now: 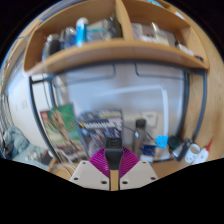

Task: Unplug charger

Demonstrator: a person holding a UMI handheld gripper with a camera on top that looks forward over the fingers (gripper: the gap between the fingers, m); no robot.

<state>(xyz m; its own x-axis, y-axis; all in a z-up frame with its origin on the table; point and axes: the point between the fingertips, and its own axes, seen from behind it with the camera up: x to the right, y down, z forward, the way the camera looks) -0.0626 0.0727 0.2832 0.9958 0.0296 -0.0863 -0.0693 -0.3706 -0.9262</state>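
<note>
No legible text, brand, number or sign. Printing on the boxes [99,126] beyond the gripper [112,163] is too small to read.

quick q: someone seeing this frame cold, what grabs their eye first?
Probably the gripper itself: its magenta pads close on a small black block, likely the charger, just ahead of the camera. Next, the curved light wooden shelf arching overhead, loaded with clutter. Beyond the fingers, a dark bottle with a blue label stands among boxes on the desk.
</note>
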